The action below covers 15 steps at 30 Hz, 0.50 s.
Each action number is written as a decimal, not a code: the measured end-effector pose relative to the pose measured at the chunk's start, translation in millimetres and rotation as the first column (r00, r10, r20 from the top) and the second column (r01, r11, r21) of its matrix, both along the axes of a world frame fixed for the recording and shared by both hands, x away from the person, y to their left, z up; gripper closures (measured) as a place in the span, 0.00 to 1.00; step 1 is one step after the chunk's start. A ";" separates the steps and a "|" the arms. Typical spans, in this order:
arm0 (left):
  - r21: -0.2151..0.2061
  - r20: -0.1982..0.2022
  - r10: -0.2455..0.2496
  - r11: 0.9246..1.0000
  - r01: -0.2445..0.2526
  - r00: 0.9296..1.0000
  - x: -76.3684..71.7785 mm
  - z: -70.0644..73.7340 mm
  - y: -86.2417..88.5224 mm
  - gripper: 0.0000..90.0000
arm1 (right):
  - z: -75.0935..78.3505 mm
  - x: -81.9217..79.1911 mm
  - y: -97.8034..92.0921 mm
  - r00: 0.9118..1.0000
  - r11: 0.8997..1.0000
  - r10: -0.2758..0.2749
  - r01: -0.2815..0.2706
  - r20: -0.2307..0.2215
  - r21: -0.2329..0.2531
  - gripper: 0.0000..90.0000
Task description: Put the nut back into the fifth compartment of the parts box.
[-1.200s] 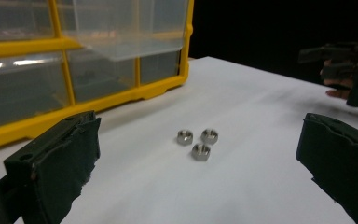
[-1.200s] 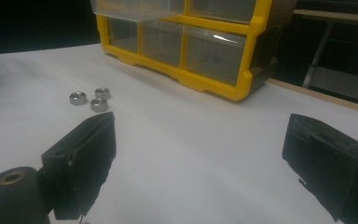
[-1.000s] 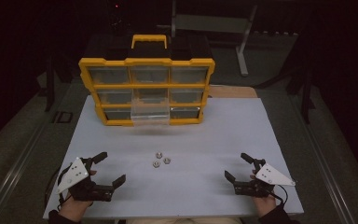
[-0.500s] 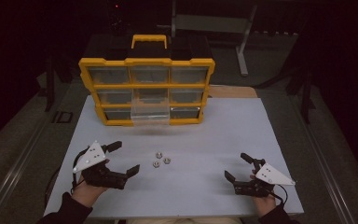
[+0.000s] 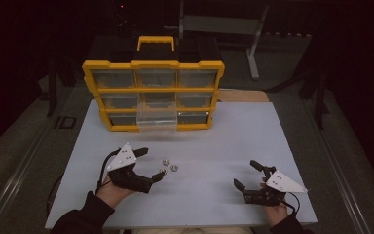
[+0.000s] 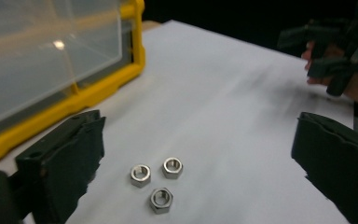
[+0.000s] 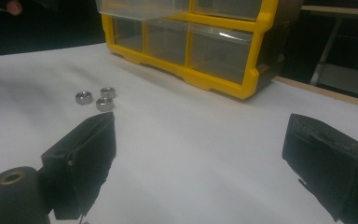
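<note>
Since the earlier frames the left gripper (image 5: 152, 164) has travelled from the counter's near-left corner toward the middle, and its fingers (image 6: 63, 161) now stand spread wide, empty, flanking three small metal nuts (image 6: 157, 182). Those nuts lie in a tight cluster on the white counter (image 5: 224, 141), touching or almost touching one another, just off the left gripper's tips at about its 3 o'clock in the high view. One fingertip sits very close to the nearest nut; contact cannot be told. The right gripper (image 5: 247, 175) has kept its place near the counter's near-right corner, its fingers (image 7: 81, 156) likewise spread apart and holding nothing, with the nuts well away at its 10 o'clock. Farther out, at 12 o'clock from the nuts, stands a yellow drawer organizer (image 5: 153, 92) with clear drawers, its bottom middle drawer (image 5: 157, 118) pulled out over the counter.
</note>
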<state>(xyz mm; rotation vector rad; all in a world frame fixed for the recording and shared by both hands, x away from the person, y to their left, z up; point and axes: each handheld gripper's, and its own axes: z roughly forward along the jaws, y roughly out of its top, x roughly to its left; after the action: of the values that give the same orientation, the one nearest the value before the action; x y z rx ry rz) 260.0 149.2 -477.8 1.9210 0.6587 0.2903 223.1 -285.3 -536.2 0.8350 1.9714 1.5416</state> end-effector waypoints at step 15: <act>0.169 -0.117 -0.009 0.985 0.029 0.993 16.9 -41.8 -17.9 0.21 | -0.7 0.4 0.9 1.000 1.000 0.011 -0.011 -0.006 -0.002 0.11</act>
<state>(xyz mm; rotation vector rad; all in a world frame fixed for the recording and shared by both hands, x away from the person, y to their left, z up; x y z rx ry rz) 276.9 131.3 -519.6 2.1194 0.7114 0.2301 223.5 -284.4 -536.9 0.8295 1.9845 1.5450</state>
